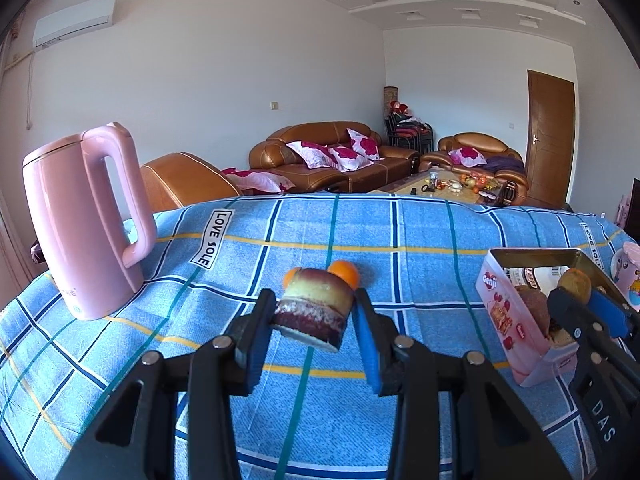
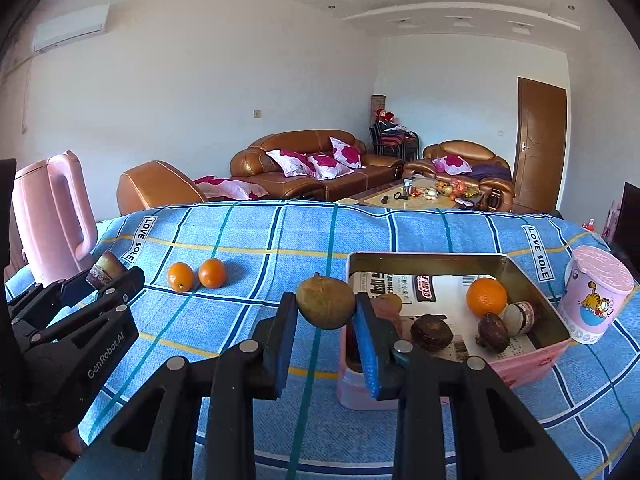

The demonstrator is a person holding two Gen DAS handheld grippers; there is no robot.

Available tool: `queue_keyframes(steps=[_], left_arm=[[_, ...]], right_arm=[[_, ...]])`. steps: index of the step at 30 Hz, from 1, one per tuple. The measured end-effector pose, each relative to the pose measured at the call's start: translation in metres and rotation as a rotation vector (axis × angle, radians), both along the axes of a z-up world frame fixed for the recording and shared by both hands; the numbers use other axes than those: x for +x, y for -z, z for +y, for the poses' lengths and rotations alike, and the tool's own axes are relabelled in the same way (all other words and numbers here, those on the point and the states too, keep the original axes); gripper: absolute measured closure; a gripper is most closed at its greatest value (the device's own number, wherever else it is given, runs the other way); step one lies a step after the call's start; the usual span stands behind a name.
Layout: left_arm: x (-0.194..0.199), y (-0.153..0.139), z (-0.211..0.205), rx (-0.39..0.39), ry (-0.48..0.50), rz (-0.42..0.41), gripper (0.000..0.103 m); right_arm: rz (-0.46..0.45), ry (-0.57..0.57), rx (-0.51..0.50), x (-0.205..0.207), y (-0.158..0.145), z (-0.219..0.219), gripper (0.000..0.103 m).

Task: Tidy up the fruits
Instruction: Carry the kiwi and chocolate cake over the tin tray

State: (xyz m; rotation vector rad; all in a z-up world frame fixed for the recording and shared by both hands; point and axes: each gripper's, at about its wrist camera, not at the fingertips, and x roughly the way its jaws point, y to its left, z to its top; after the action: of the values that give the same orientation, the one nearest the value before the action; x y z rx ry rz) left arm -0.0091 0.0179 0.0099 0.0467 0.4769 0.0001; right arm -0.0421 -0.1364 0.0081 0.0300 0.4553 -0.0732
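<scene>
My left gripper point(image 1: 314, 308) is shut on a short purple-skinned cut chunk point(image 1: 314, 306), held above the blue checked cloth point(image 1: 420, 228). Two small oranges point(image 1: 345, 272) lie on the cloth just behind it, and they show side by side point(image 2: 196, 275) in the right wrist view. My right gripper point(image 2: 325, 308) is shut on a round brownish-green fruit point(image 2: 326, 302), next to the left wall of an open pink tin point(image 2: 424, 257). The tin holds an orange point(image 2: 486, 297), two dark brown fruits point(image 2: 431, 332) and another cut chunk point(image 2: 520, 314).
A tall pink kettle point(image 1: 84, 220) stands at the table's left. A pink lidded cup point(image 2: 596, 300) stands right of the tin. Sofas point(image 1: 332, 152) and a coffee table lie beyond the table's far edge.
</scene>
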Motion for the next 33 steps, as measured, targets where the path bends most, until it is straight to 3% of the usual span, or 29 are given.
queue_keyframes(steps=[15,33], left_arm=[[-0.006,0.001,-0.056,0.019,0.099,0.014,0.062],[-0.003,0.001,-0.125,0.012,0.245,0.017,0.062]], right_arm=[[-0.013,0.056,-0.021,-0.010,-0.003,-0.057,0.072],[-0.002,0.256,-0.026,-0.009,-0.005,-0.147,0.072]])
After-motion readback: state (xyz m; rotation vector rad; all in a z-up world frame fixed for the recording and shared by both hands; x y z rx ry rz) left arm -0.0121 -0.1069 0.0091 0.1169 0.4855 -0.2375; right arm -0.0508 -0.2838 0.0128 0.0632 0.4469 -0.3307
